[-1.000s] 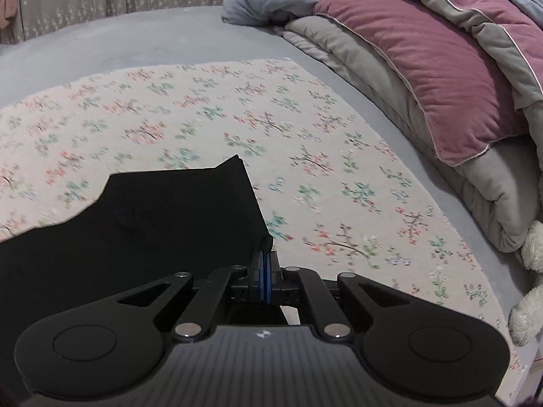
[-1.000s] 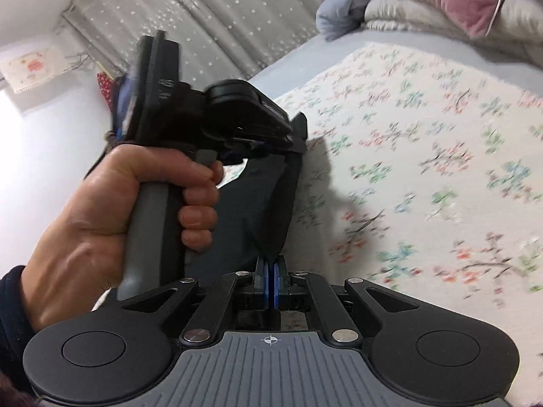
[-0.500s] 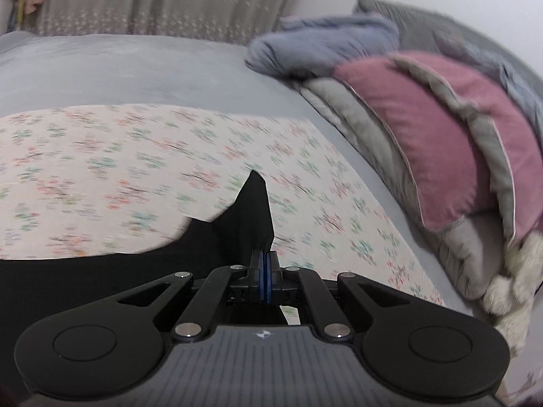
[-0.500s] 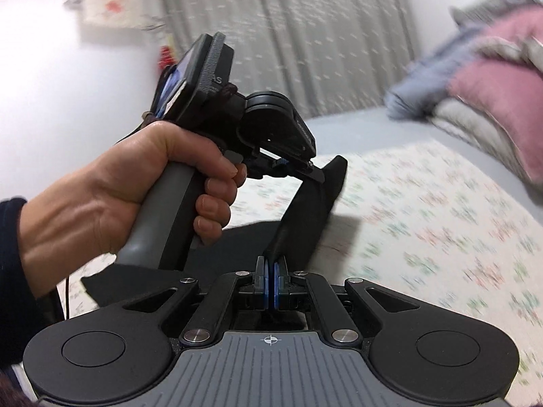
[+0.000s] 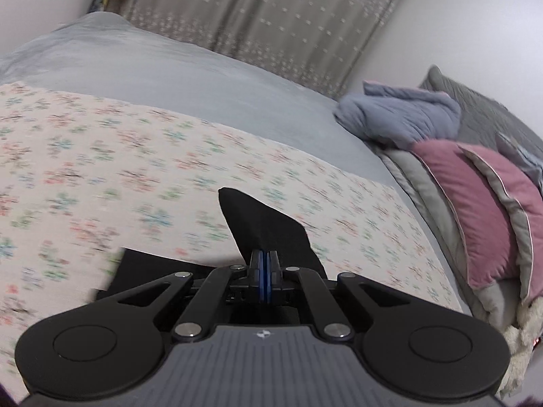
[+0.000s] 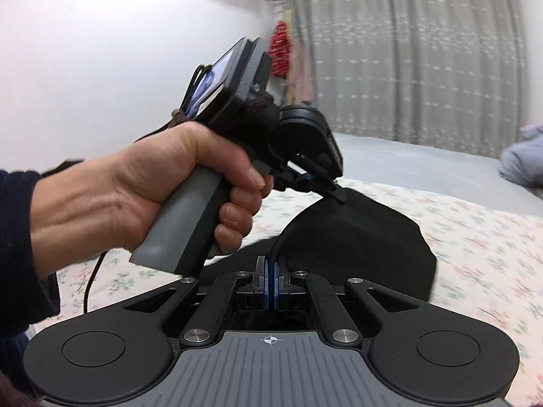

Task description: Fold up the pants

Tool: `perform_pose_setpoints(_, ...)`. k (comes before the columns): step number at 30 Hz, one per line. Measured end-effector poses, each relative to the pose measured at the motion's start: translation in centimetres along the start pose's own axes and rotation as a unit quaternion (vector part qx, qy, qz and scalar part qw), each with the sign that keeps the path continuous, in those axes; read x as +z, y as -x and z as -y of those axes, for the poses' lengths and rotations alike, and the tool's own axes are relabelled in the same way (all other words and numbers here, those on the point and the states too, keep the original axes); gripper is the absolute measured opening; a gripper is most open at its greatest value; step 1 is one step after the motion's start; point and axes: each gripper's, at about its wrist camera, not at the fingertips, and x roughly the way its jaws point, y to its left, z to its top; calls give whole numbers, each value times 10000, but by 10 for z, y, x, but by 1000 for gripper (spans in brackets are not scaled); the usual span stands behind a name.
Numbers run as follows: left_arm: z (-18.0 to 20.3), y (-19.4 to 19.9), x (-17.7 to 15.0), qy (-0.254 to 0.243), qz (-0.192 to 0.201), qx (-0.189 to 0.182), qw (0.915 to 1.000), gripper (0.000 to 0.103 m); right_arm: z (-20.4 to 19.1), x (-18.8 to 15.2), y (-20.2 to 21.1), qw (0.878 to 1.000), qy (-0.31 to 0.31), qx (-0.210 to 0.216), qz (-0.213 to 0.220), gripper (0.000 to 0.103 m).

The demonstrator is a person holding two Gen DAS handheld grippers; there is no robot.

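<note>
Left wrist: pants [image 5: 268,227] corner upward.

Open floral sheet [image 5: 101,156] and grey bed [image 5: 176,78] are lying clear ahead and to the left, while stacked pillows [image 5: 475,210] are blocking the right edge and the left hand [image 6: 163,186] is crowding the right tongs' [image 6: 270,273] left side.

Grey curtain [image 5: 271,23], white wall [image 6: 101,51], grey bed [image 5: 169,74], floral sheet [image 5: 85,169], pink pillow [image 5: 475,210]
</note>
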Motion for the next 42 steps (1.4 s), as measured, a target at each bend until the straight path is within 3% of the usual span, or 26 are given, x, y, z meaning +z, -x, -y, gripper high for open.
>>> perform_pose_setpoints(7,-67,5,-8,4,-27,179,9998,0,-60,-11,-63,9981,314,170,-495,3)
perform_pose_setpoints(11,-102,-9,-22,60,-216,333,9992,0,-76,-24,-92,9952,161,289,-926,3)
perform_pose_setpoints(18,-112,-23,-26,-61,-283,273,9992,0,-77,-22,-118,9926,-366,294,-1119,5)
perform_pose_setpoints(21,-122,-25,-31,28,-398,231,9989,4,-72,-20,-125,9893,-708,393,-1214,11)
perform_pose_setpoints(23,-128,-22,-31,130,-408,270,9987,20,-71,-24,-122,9866,-724,596,-1336,25)
perform_pose_setpoints(24,-129,-17,-29,203,-391,297,9986,22,-69,-24,-117,9845,-690,789,-1406,33)
perform_pose_setpoints(25,-131,-13,-27,247,-352,338,9985,22,-64,-22,-110,9819,-730,1016,-1421,49)
perform_pose_setpoints(27,-129,-1,-24,246,-244,316,9989,22,-50,-20,-89,9767,-916,1383,-1358,67)
perform_pose_setpoints(31,-112,27,-20,348,-195,63,9992,22,10,-14,-45,9717,-1480,1307,-1296,68)
perform_pose_setpoints(34,-89,42,-27,365,-375,209,9984,24,69,-8,-18,9621,-1973,1112,-1520,68)
perform_pose_setpoints(38,-70,57,-45,481,-383,204,9979,24,118,3,7,9613,-1899,764,-1845,70)
perform_pose_setpoints(42,-61,41,-66,455,-503,201,9975,24,134,-7,0,9654,-1882,706,-1659,70)
